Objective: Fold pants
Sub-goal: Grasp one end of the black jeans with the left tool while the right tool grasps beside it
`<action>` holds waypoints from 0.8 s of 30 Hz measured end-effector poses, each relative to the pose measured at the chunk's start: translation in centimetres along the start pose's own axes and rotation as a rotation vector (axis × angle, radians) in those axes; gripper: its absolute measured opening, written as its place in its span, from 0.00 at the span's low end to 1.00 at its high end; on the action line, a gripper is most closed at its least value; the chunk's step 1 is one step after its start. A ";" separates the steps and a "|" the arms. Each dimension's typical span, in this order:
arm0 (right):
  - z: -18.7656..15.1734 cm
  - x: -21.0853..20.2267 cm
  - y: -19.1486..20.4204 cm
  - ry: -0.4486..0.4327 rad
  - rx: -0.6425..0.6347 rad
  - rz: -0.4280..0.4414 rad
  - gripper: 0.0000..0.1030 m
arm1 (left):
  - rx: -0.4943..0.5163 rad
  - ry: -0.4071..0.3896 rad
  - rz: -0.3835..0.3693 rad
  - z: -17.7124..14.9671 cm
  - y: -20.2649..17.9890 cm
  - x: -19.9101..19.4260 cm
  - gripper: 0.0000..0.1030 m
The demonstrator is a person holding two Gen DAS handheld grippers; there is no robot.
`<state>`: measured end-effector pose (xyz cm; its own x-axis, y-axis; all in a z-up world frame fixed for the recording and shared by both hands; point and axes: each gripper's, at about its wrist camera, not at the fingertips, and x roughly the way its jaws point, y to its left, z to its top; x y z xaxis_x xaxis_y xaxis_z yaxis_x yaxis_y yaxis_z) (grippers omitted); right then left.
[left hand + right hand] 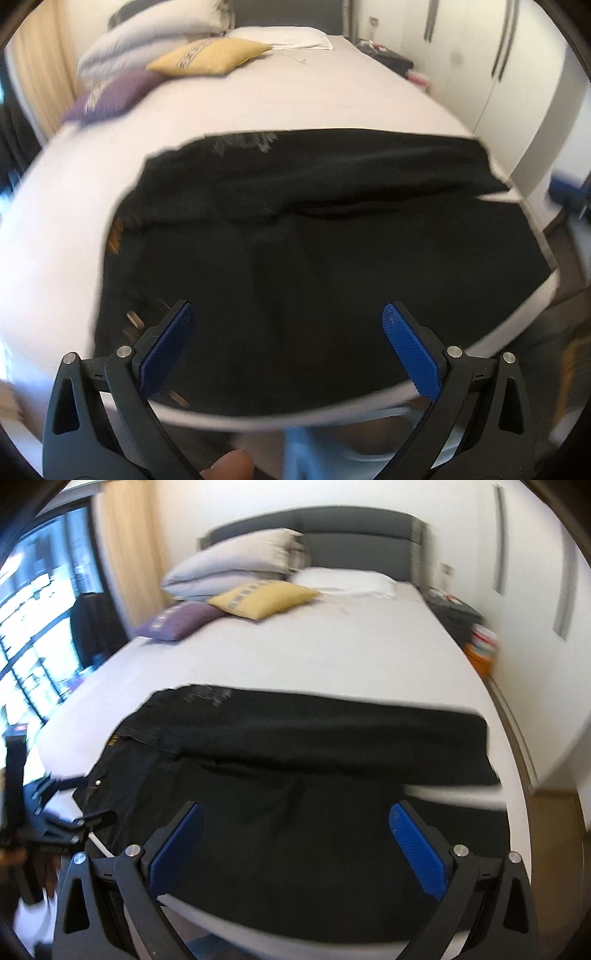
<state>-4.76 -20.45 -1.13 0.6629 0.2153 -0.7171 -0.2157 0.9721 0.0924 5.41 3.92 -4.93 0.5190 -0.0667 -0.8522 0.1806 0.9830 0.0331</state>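
Black pants (314,236) lie flat across the near end of a white bed (280,96), waistband to the left, legs running right. They also show in the right wrist view (295,746), with a button near the waistband. My left gripper (288,317) is open and empty, hovering above the near part of the pants. My right gripper (295,823) is open and empty, above the near leg. The left gripper's black body (48,812) shows at the left edge of the right wrist view.
A yellow cushion (266,598), a purple cushion (177,622) and stacked grey pillows (236,565) sit at the head of the bed. White wardrobe doors (480,59) stand on the right. A window (33,627) is at the left.
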 end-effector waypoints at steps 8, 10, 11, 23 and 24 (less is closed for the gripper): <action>6.4 6.1 -4.5 0.071 -0.206 0.192 1.00 | 0.217 0.013 0.001 11.3 6.3 6.0 1.00; 7.7 7.8 -5.4 0.098 -0.241 0.206 0.97 | 0.311 0.035 -0.008 14.3 7.8 9.0 1.00; 8.1 8.6 -5.9 0.109 -0.254 0.217 0.94 | 0.346 0.044 -0.013 15.6 8.4 10.3 1.00; 10.8 17.4 -9.8 0.214 -0.344 0.361 0.89 | 0.569 0.282 -0.167 24.8 12.4 24.1 0.98; 11.1 18.1 -9.9 0.226 -0.350 0.372 0.87 | 0.570 0.304 -0.194 24.9 12.6 25.0 0.95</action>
<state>17.31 -25.16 -7.40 0.3349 0.4752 -0.8137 -0.6567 0.7369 0.1601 41.48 10.40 -12.78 0.1895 -0.1001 -0.9768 0.7028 0.7086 0.0637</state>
